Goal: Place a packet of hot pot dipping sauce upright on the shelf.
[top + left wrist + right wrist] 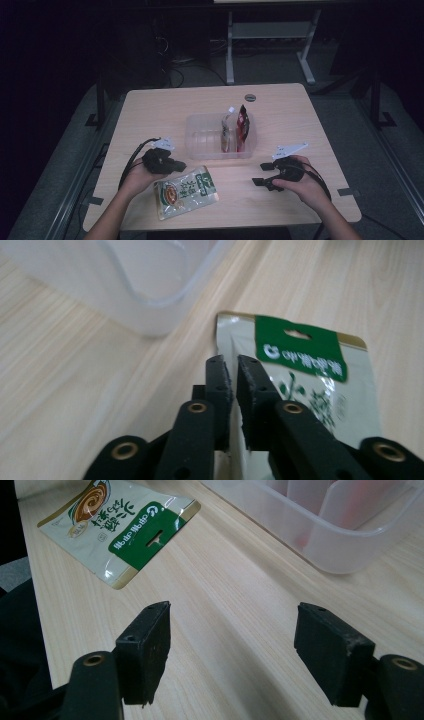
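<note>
A white and green snack pouch lies flat on the wooden table near its front edge. My left gripper sits at the pouch's upper left corner. In the left gripper view its jaws stand a narrow slit apart, and the pouch's left edge runs under that slit; the pads do not press on it. My right gripper hovers to the right of the pouch, open wide with only bare table between its jaws. The pouch lies beyond its left jaw.
A clear plastic container stands mid-table behind both grippers, with a red packet and a paler one upright in its right compartment. Its corner is close to the left gripper. A grey grommet sits near the far edge.
</note>
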Demonstrator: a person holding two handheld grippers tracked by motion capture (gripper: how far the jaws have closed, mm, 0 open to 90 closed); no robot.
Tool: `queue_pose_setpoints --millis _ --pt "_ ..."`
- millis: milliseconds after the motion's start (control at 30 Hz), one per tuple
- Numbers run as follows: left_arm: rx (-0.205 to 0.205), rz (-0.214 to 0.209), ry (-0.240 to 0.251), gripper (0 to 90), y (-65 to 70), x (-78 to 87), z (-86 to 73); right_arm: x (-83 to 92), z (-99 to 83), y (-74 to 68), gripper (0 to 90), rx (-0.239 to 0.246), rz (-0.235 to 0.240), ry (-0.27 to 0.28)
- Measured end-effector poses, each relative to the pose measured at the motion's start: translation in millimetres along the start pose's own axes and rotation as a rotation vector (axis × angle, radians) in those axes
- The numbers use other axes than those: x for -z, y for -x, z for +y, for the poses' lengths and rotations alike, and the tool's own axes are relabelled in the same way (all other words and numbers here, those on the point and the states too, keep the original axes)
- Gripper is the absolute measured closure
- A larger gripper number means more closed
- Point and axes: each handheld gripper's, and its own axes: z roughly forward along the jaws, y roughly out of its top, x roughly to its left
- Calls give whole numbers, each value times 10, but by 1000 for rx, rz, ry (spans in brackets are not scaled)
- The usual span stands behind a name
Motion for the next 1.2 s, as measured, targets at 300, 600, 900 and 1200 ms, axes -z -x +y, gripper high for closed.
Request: queue_pose_setpoints --millis 300,600,900,1200 --pt "31 19 -18 496 152 173 -318 -49 7 -20 283 7 11 -21" --pt "12 21 -67 381 200 71 -396 -66 15 -13 261 10 23 -19" --pt "-4 27 -126 388 204 -21 -438 -68 10 -8 253 16 28 -20" --pt "-3 -2 -96 650 180 -3 -475 -59 10 -3 248 9 30 -16"
